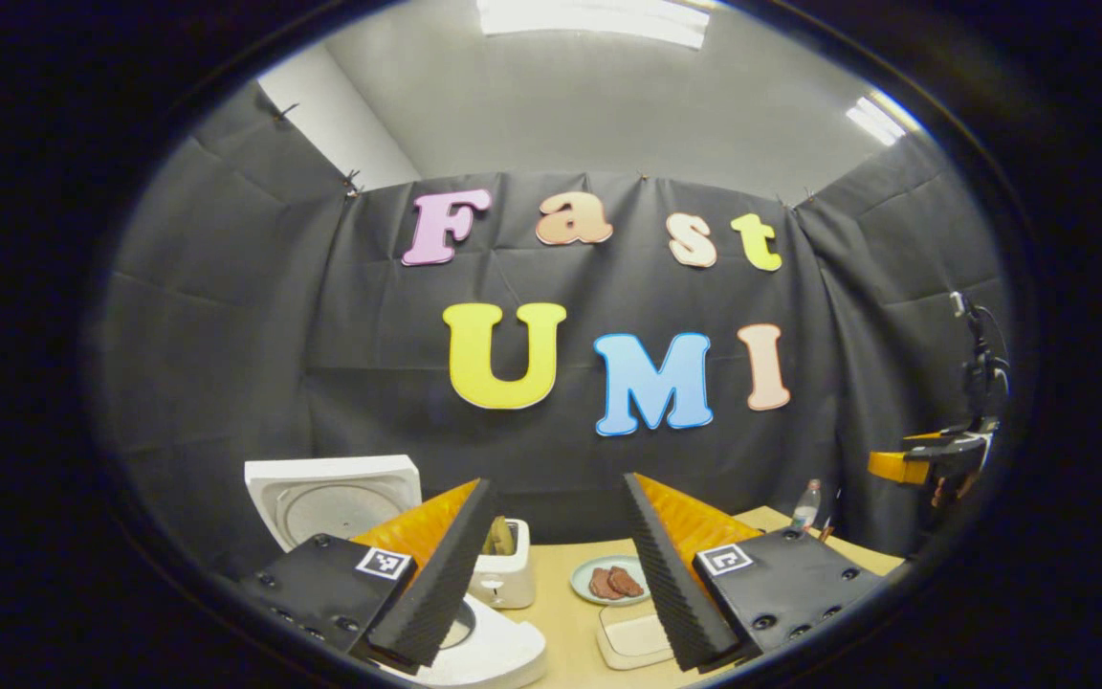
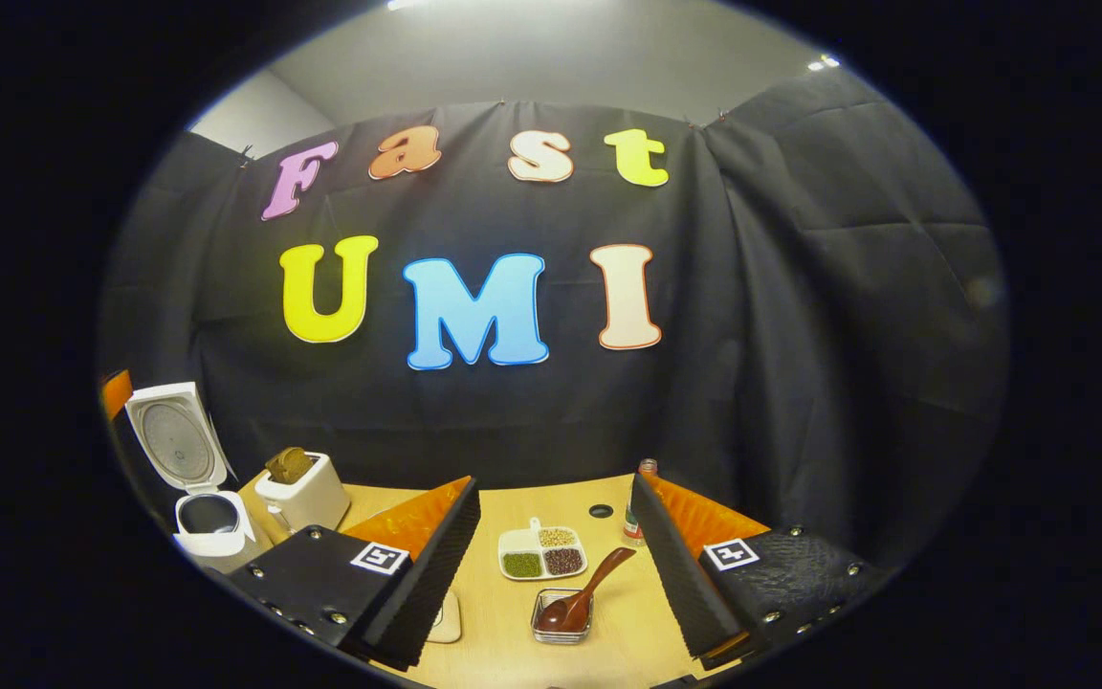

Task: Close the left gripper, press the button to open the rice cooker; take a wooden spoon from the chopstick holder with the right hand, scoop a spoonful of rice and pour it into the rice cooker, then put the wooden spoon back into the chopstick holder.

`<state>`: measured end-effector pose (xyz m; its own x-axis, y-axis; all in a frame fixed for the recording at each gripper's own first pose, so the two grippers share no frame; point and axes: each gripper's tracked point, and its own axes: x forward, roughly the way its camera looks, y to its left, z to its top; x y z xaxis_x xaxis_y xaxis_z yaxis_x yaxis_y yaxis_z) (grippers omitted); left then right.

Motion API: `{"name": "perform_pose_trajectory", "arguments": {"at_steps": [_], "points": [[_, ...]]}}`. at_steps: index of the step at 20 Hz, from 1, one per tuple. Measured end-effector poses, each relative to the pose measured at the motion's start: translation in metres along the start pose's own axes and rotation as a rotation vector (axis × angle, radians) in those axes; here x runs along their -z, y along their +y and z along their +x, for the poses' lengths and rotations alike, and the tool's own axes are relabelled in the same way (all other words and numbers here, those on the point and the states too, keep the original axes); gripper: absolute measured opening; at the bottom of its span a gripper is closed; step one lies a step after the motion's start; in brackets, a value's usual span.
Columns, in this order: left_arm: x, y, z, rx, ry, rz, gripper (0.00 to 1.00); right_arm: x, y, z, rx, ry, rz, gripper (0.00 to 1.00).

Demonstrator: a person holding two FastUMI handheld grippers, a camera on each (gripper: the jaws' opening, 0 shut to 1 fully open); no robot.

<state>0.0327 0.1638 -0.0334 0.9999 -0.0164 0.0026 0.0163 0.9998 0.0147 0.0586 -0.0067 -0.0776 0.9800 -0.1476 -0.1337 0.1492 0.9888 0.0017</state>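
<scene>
The white rice cooker [image 2: 209,524] stands at the table's left with its lid [image 2: 173,440] raised; in the left gripper view its body [image 1: 489,651] lies just below my left gripper [image 1: 559,483], lid [image 1: 336,496] upright behind. That gripper is open and holds nothing. My right gripper [image 2: 555,483] is also open and empty, above the table. Between its fingers, lower down, a dark wooden spoon [image 2: 594,586] rests with its bowl in a small clear holder [image 2: 561,620]. A white divided dish [image 2: 541,552] of pale, green and dark grains sits behind it. The right gripper [image 1: 934,464] also shows far right.
A white toaster [image 2: 302,496] with bread stands beside the cooker. A plate of brown slices [image 1: 610,581] and a white rectangular dish [image 1: 632,639] lie near my left gripper. A small bottle [image 2: 642,498] stands at the table's back, by a cable hole [image 2: 601,510].
</scene>
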Motion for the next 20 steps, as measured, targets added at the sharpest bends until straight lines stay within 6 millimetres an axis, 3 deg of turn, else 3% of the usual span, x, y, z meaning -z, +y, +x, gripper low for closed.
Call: {"name": "perform_pose_trajectory", "arguments": {"at_steps": [4,9,10,14,20], "points": [[0.007,-0.013,0.009,-0.027,0.02,0.008,0.93,0.025,-0.026,0.02,0.003,0.072,0.03,0.97],[0.018,-0.038,0.014,-0.054,0.05,0.022,0.95,0.073,-0.048,0.06,-0.013,0.162,0.088,0.97],[0.019,-0.042,0.014,-0.06,0.056,0.016,0.91,0.083,-0.052,0.069,-0.015,0.178,0.095,0.96],[0.029,-0.045,0.021,-0.1,0.099,-0.007,0.95,0.128,-0.064,0.101,-0.007,0.258,0.151,0.97],[0.04,-0.046,0.019,-0.16,0.148,0.042,0.93,0.191,-0.07,0.138,-0.036,0.369,0.251,0.96]]}}
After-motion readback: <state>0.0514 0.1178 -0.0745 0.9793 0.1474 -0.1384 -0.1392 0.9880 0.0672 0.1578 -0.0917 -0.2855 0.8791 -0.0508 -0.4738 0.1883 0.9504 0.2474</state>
